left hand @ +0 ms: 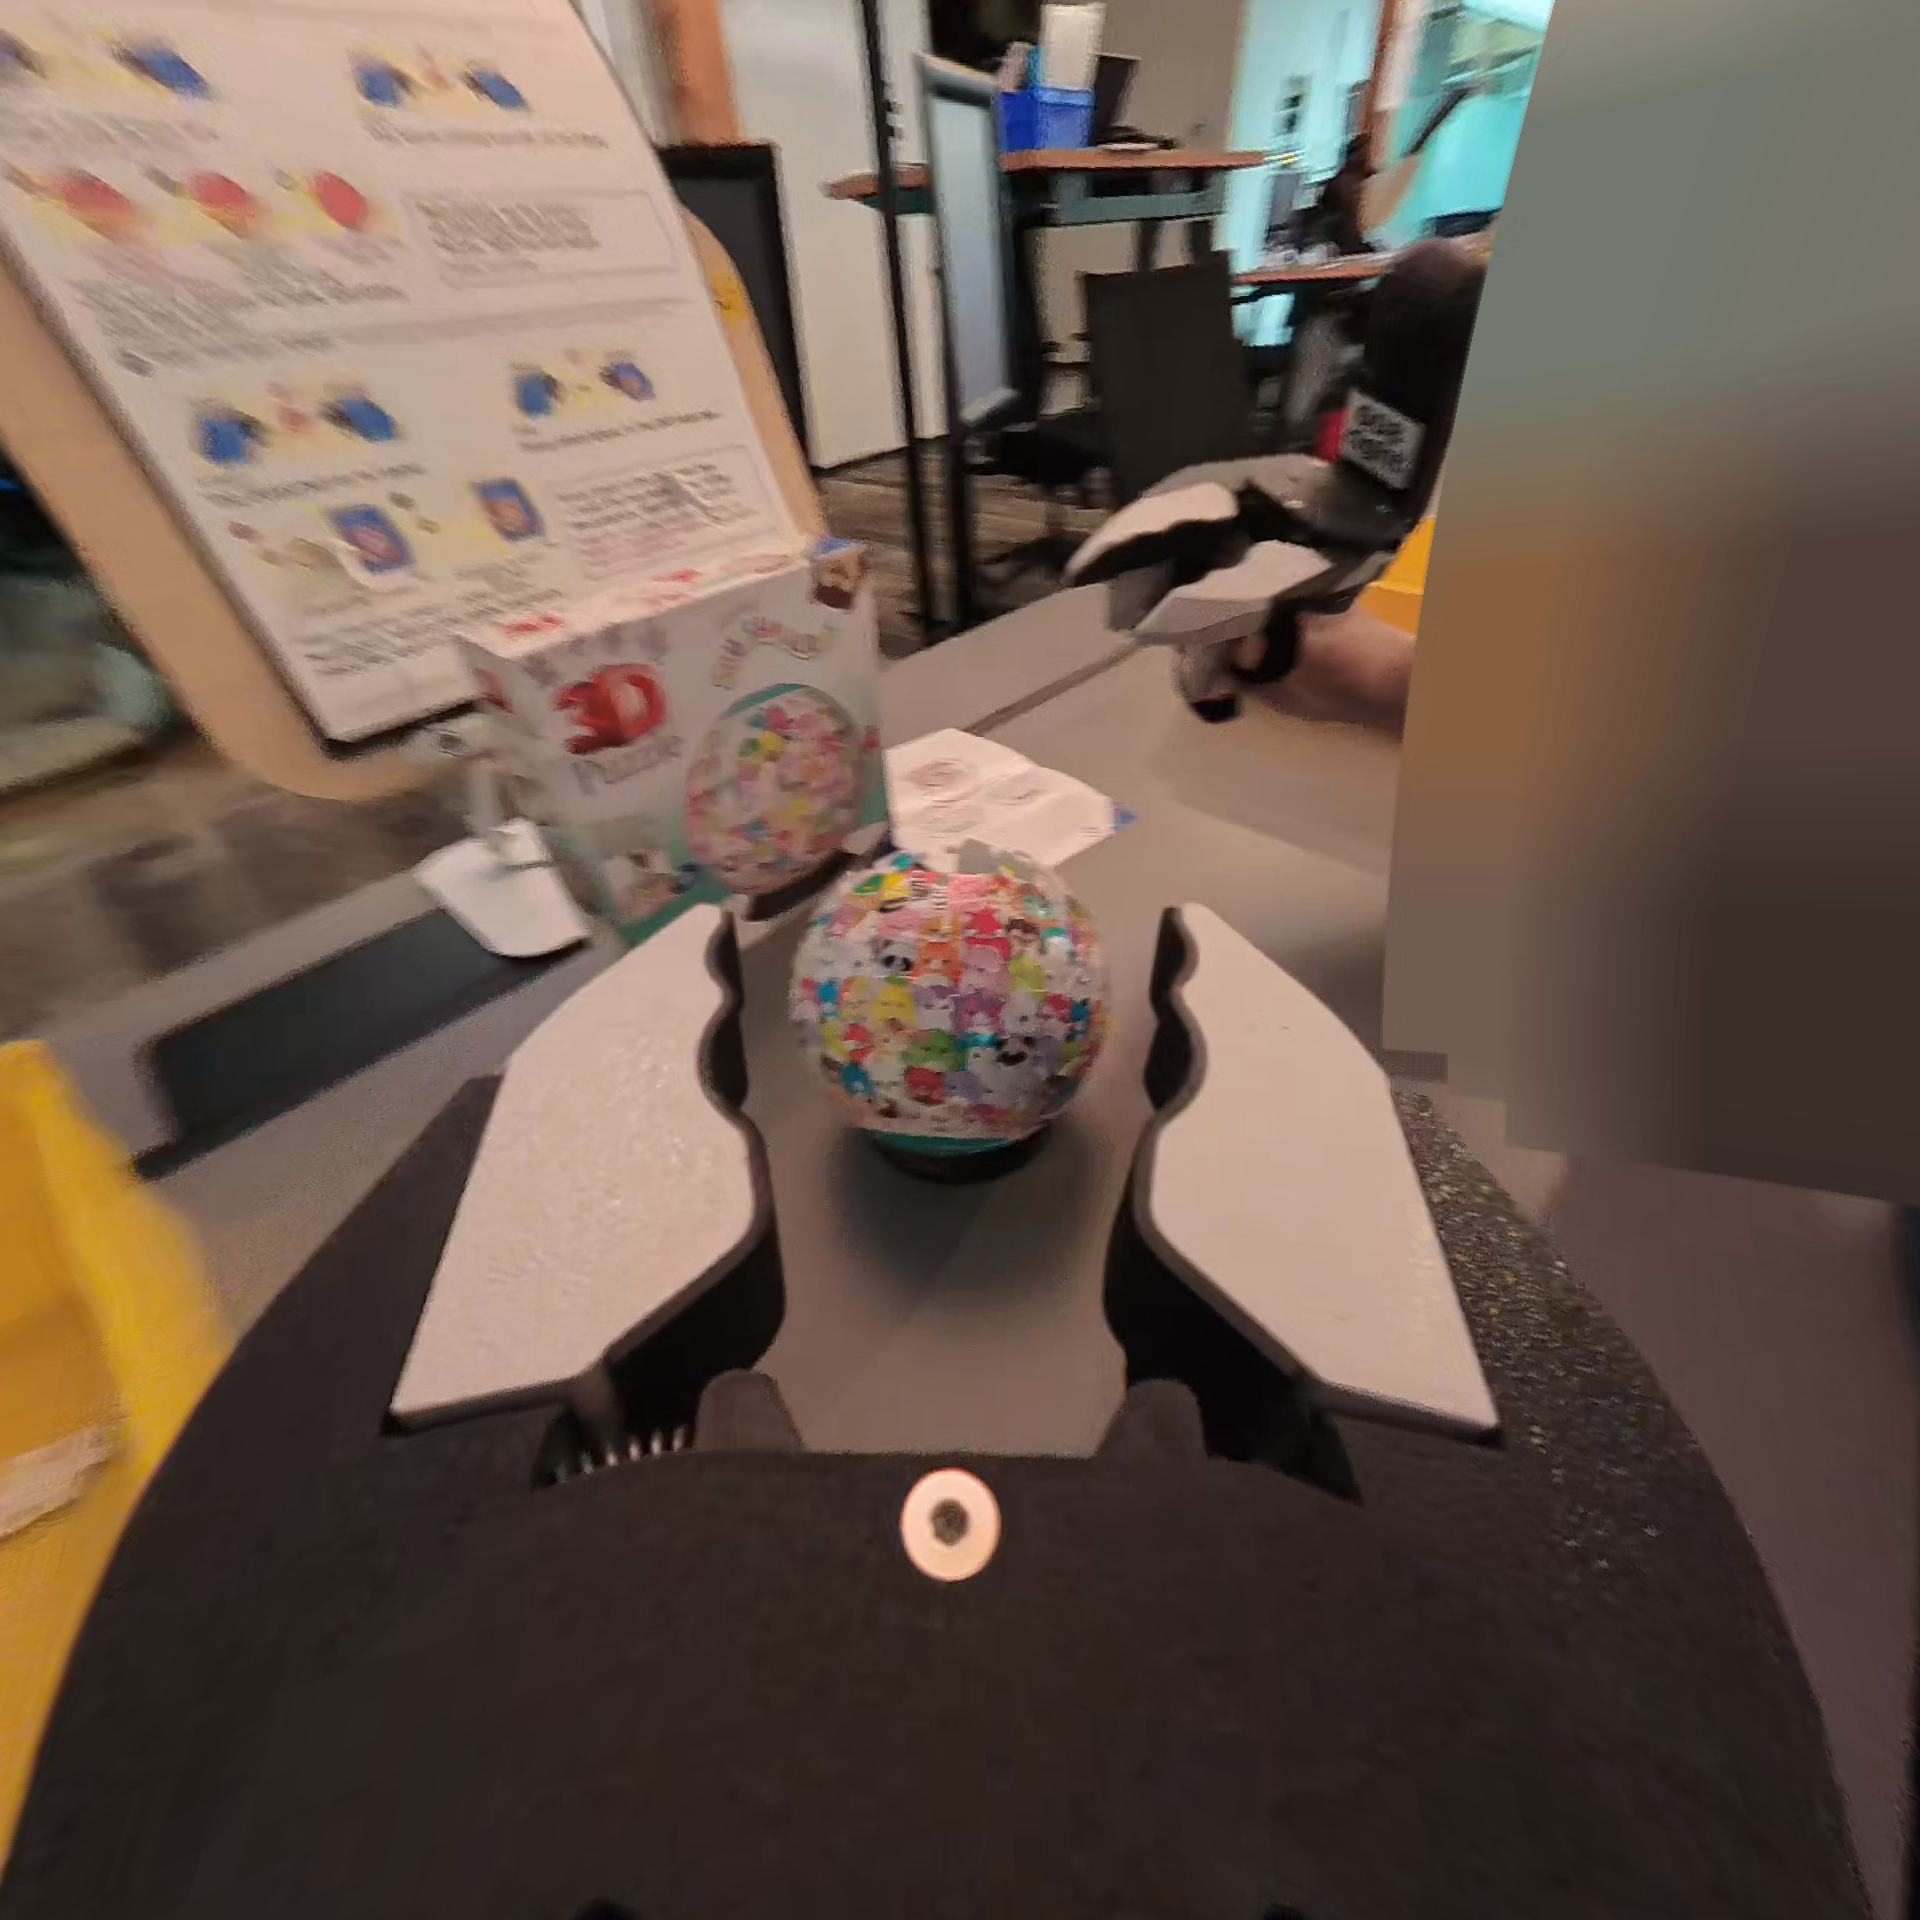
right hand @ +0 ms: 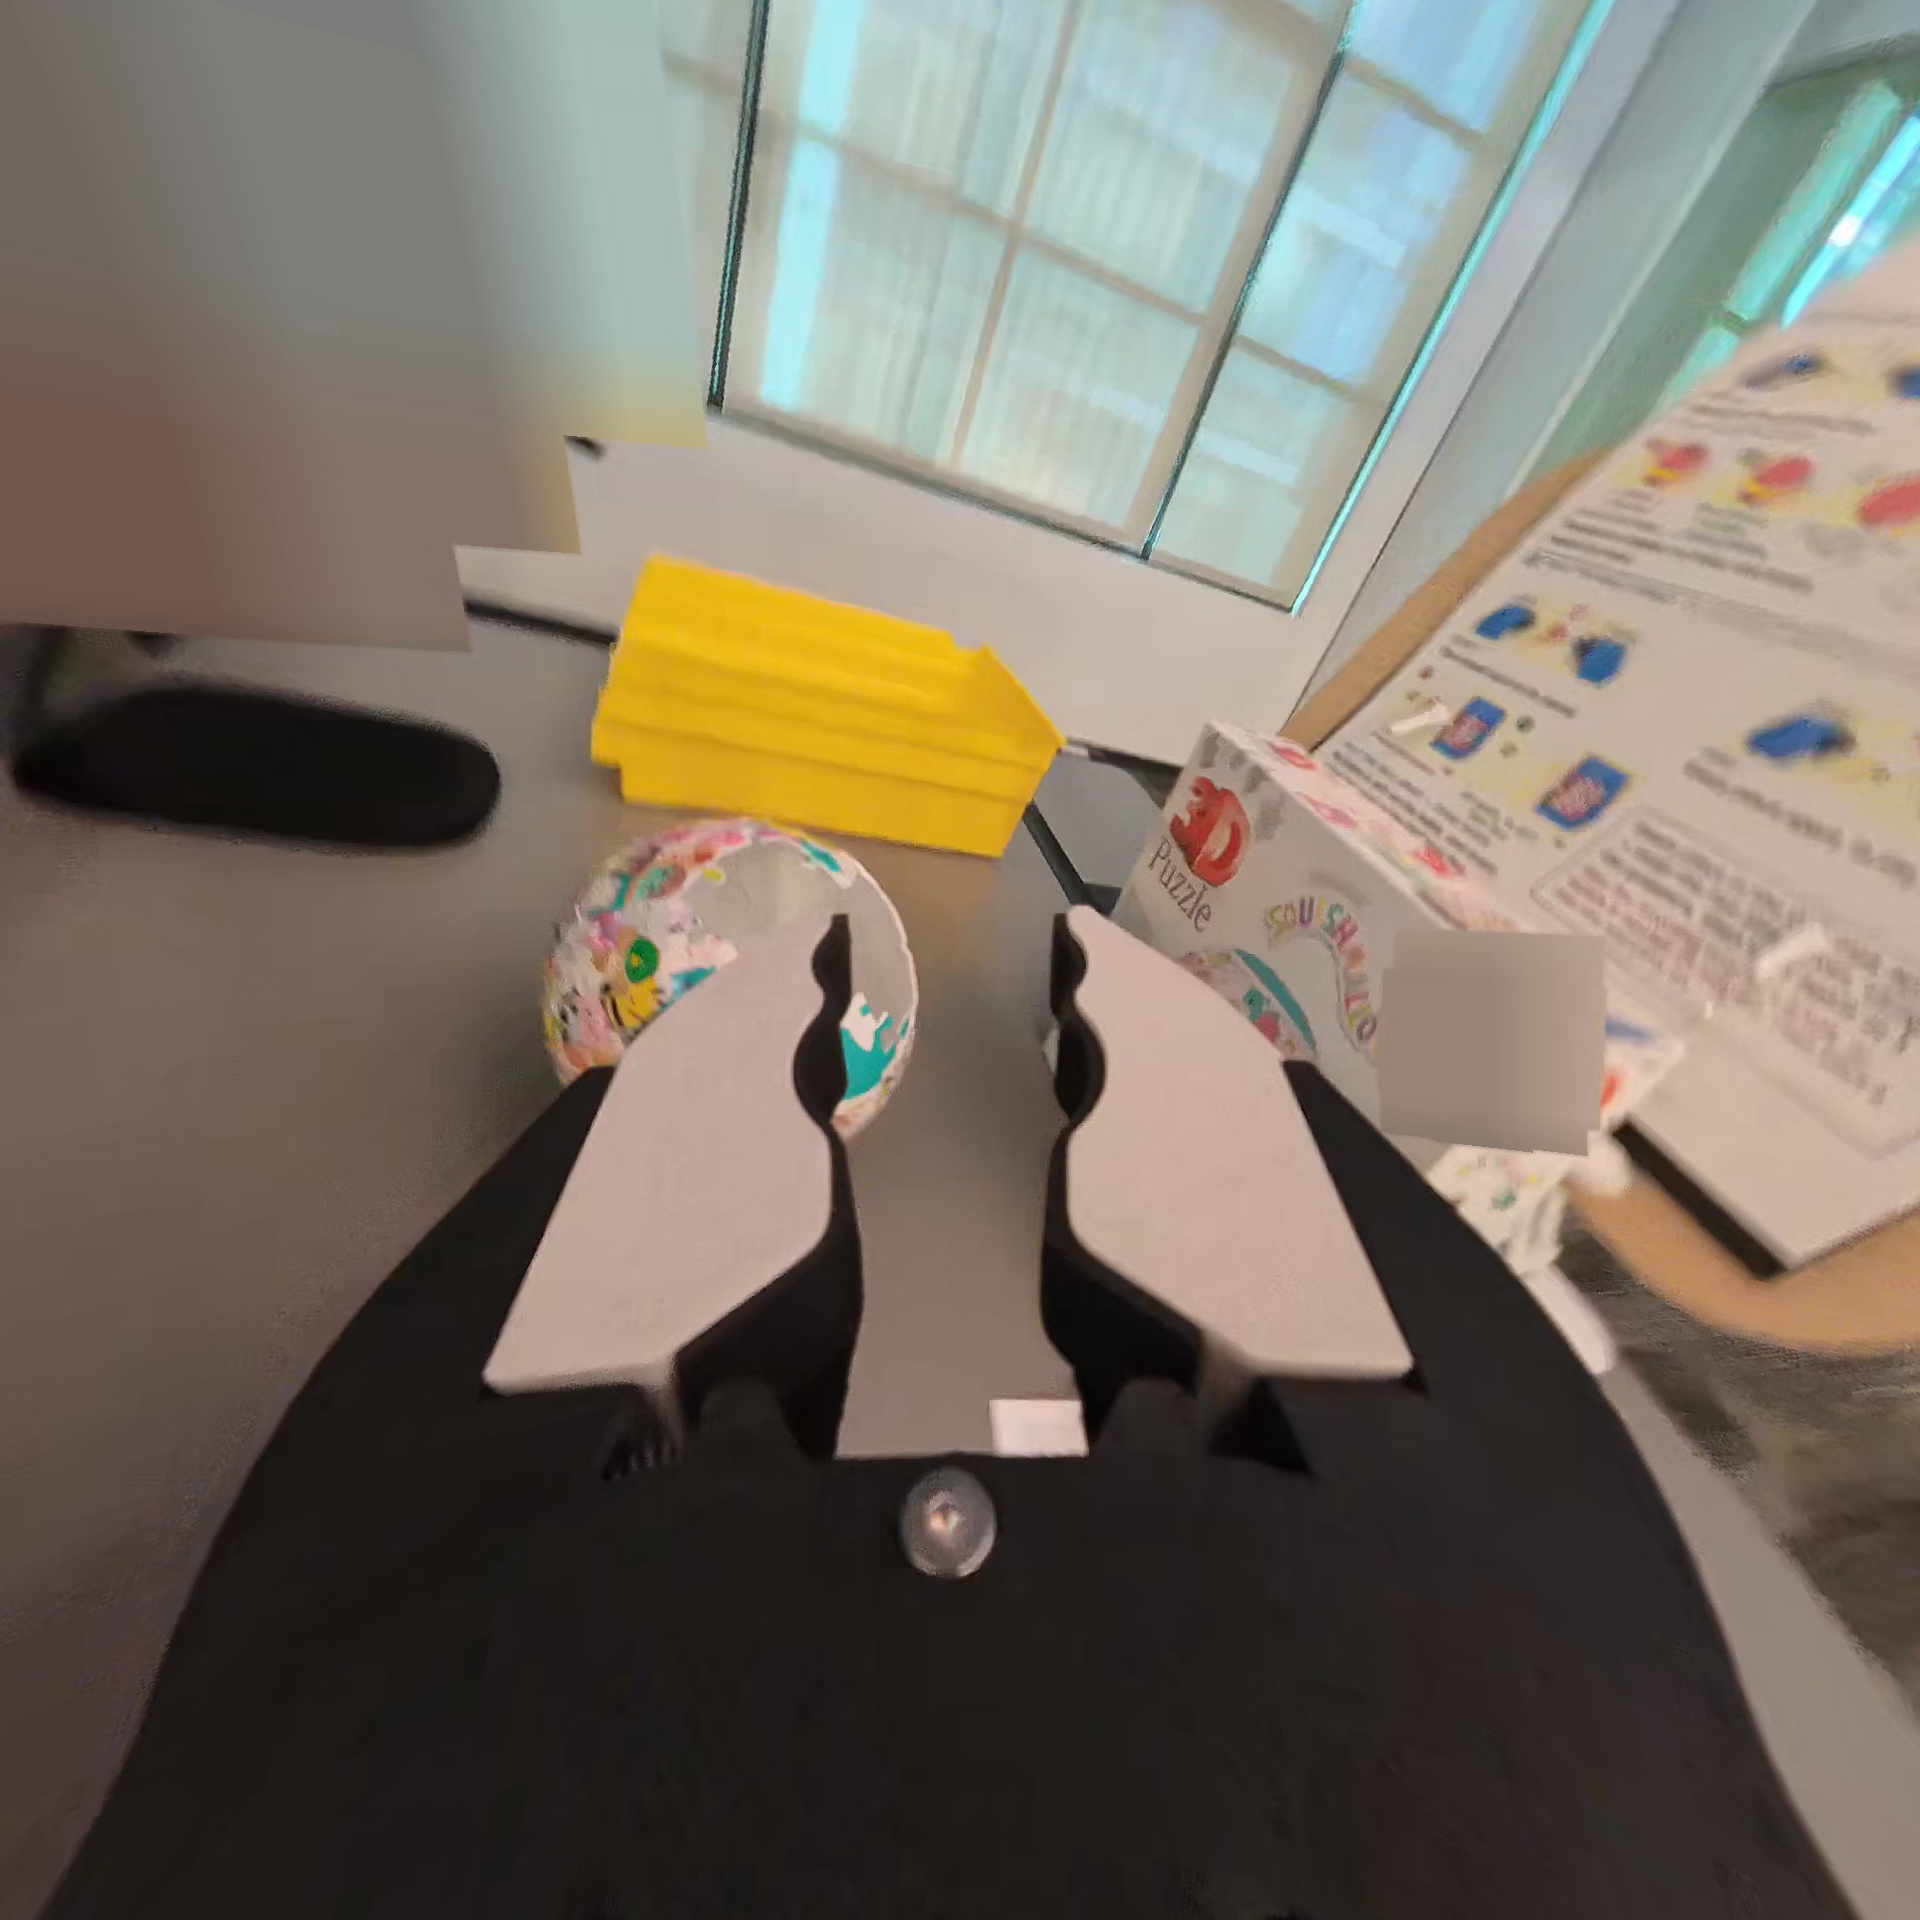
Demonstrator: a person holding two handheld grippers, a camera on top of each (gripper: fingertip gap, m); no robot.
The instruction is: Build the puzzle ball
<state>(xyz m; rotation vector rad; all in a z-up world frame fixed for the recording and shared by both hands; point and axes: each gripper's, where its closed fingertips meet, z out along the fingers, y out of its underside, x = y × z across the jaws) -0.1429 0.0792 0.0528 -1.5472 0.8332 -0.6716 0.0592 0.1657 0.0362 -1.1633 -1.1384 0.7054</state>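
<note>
The colourful puzzle ball (left hand: 948, 1003) stands on a dark round stand (left hand: 951, 1153) on the grey table, with a gap at its top. My left gripper (left hand: 948, 925) is open and empty, its fingers on either side of the ball and apart from it. In the right wrist view the ball (right hand: 665, 956) shows its open hole, partly behind my left finger (right hand: 717, 1122). My right gripper (right hand: 951, 930) is open and empty, just right of the ball. It also shows in the left wrist view (left hand: 1195, 582), raised at the far right.
The puzzle box (left hand: 686, 769) (right hand: 1257, 894) stands behind the ball, with a folded paper sheet (left hand: 997, 795) beside it. A big instruction board (left hand: 364, 343) (right hand: 1683, 748) leans behind. Stacked yellow bins (right hand: 821, 717) sit near the window wall. A dark object (right hand: 260, 769) lies at left. Spacing between my two grippers at the tips: around 25 centimeters.
</note>
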